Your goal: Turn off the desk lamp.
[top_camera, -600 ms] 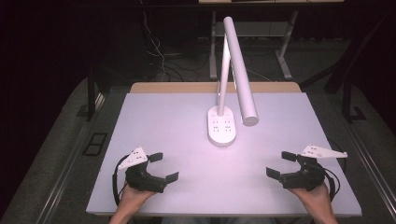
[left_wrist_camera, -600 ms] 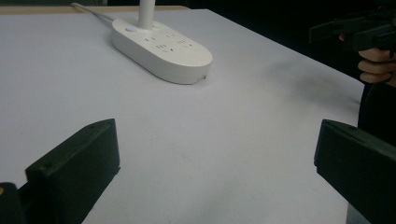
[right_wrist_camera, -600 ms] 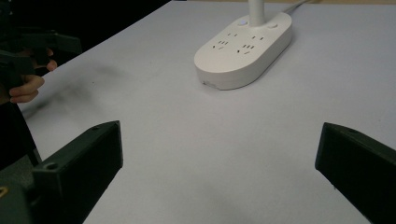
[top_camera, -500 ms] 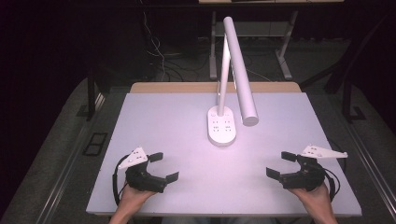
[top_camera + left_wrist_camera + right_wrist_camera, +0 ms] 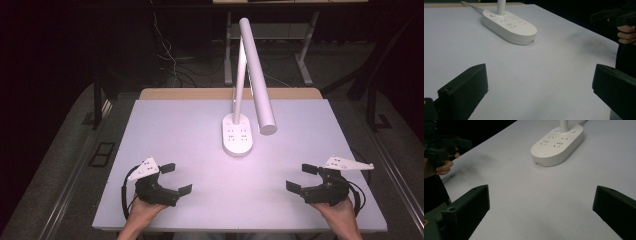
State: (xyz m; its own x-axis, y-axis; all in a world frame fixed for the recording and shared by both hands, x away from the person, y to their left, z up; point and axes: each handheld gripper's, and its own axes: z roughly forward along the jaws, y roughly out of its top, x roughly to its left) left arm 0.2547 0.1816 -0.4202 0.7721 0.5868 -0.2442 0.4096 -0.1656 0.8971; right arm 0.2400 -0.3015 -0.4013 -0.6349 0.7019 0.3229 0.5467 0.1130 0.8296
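A white desk lamp stands at the middle of the table, its oval base (image 5: 237, 134) carrying sockets and its long tube head (image 5: 258, 78) slanting down to the right. The same base (image 5: 509, 26) lies ahead of my left gripper's jaws, and the base (image 5: 557, 145) also lies ahead of my right gripper's jaws. My left gripper (image 5: 176, 178) rests near the front left edge, open and empty. At the front right, my right gripper (image 5: 302, 177) is open too, nothing between its jaws.
The white tabletop (image 5: 185, 130) has a wooden strip along its far edge. Cables and table legs sit on the dark floor behind. In the left gripper view, the other hand and its gripper (image 5: 621, 18) appear at the top right.
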